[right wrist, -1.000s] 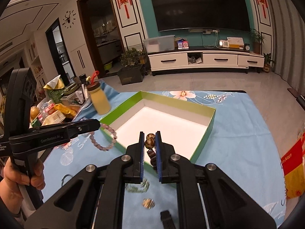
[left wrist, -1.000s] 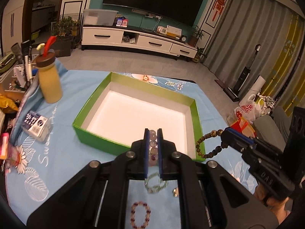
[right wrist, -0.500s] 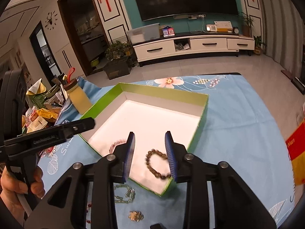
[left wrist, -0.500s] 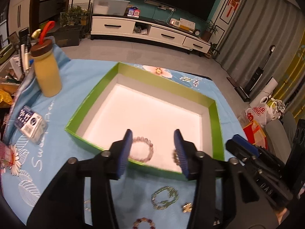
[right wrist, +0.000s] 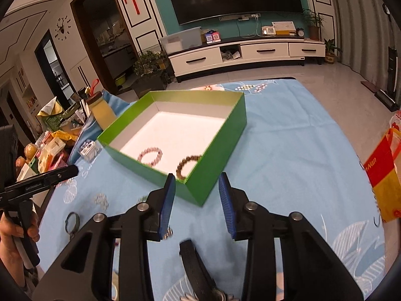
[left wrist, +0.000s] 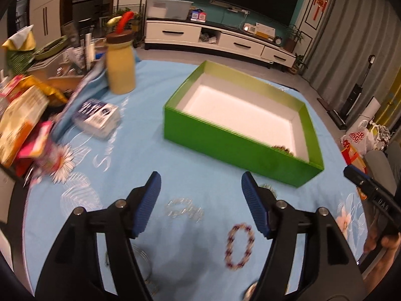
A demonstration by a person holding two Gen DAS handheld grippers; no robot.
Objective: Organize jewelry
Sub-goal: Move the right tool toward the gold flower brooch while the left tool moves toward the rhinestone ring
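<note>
Left wrist view blurs table jewelry, perhaps a silver chain (left wrist: pixel 184 208); both hand-held grippers (left wrist: pixel 200 203) (right wrist: pixel 196 202) gape empty.

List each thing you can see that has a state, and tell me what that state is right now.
Left gripper: open, holding nothing.
Right gripper: open, holding nothing.
Green box: lid off, upright on the cloth.
Pink bracelet: lying in the box.
Brown bracelet: lying in the box.
Purple bracelet: on the cloth, outside the box.
Yellow bottle: upright, capped.
</note>
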